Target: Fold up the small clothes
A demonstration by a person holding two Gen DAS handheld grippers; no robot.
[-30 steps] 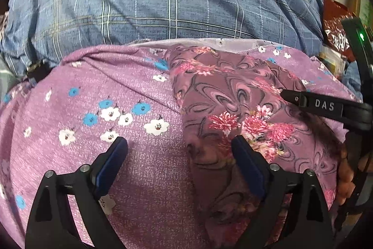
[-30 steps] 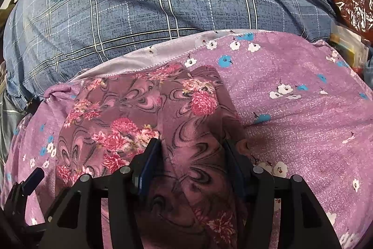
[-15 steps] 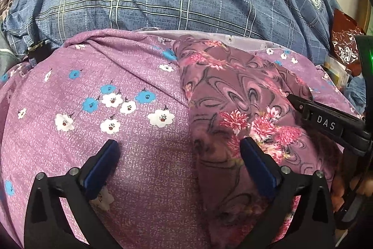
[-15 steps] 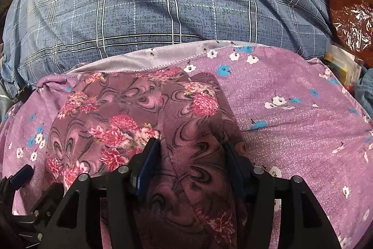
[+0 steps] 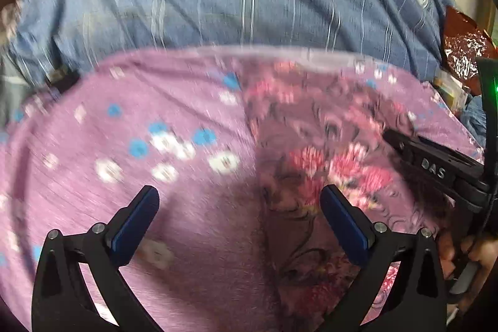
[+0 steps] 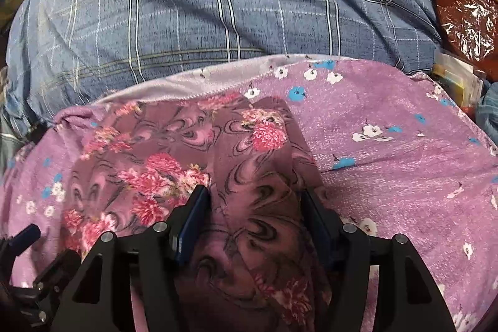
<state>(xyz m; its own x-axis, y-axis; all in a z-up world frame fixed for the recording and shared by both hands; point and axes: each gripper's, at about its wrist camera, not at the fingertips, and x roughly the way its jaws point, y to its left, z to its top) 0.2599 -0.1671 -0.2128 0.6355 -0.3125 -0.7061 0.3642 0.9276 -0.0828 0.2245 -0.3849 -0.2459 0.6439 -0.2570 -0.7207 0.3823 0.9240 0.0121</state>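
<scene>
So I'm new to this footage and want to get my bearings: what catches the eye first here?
The dark floral garment, maroon with pink blooms, lies bunched on a lilac cloth with small flowers. The right gripper has a fold of it between its jaws, which are opening. The left gripper hangs wide open over both cloths, and a blue checked sheet fills the background.

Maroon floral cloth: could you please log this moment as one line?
left gripper open | right gripper shut on maroon floral cloth | atop lilac flowered fabric
</scene>
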